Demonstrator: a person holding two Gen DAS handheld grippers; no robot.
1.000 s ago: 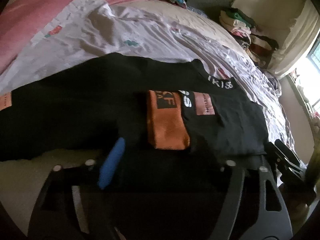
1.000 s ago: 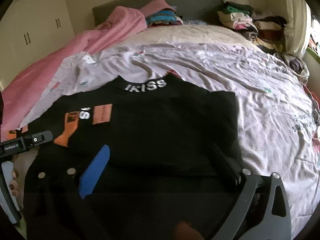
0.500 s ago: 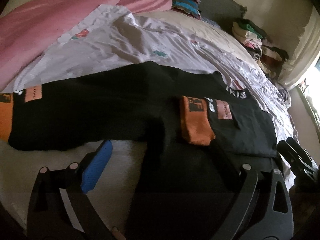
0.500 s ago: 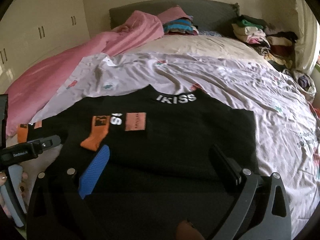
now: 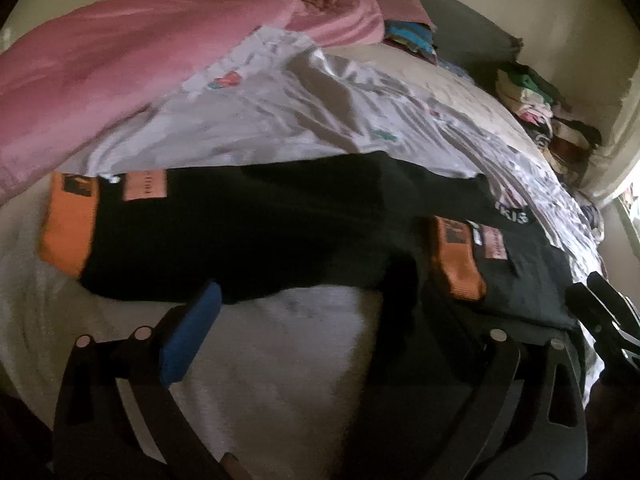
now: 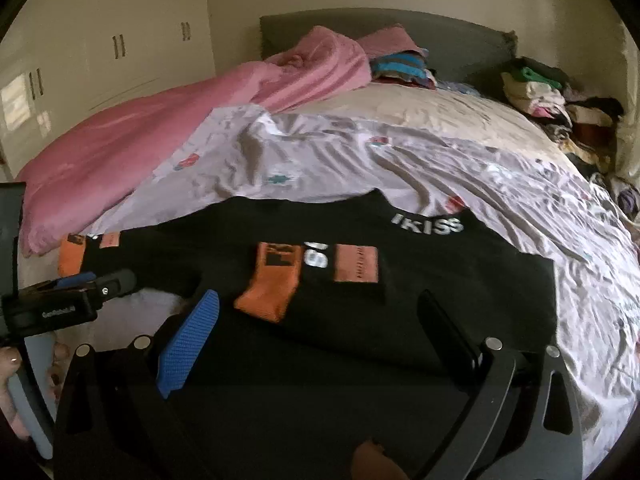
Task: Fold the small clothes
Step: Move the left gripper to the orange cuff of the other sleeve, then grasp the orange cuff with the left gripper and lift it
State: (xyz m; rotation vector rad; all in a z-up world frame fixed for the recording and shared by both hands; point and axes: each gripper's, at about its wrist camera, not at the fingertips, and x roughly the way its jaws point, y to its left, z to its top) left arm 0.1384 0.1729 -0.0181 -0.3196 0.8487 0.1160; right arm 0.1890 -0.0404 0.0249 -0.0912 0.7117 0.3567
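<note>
A black long-sleeved top with orange cuffs and white "IKISS" lettering at the neck [image 6: 400,280] lies spread on the bed, on a crumpled pale sheet printed with small flowers [image 6: 440,172]. One sleeve is folded across the chest, its orange cuff [image 6: 272,280] resting just left of a peach patch; the other sleeve stretches flat out to the left, its cuff [image 5: 68,224] near the edge of a pink blanket [image 5: 120,60] bunched along that side.

The left gripper [image 5: 316,320] has just been opening, and its jaws now stand wide apart above the bare white bedding below the outstretched sleeve, with nothing between them; its blue pad [image 5: 192,336] sits just at the sleeve's lower edge. The right gripper [image 6: 320,328] hovers over the body of the top, jaws spread wide, with only the flat cloth beneath them and nothing pinched.

Stacks of folded clothes [image 6: 540,88] sit at the far right corner of the bed, and another small pile [image 6: 400,66] lies by the grey headboard [image 6: 440,36].
</note>
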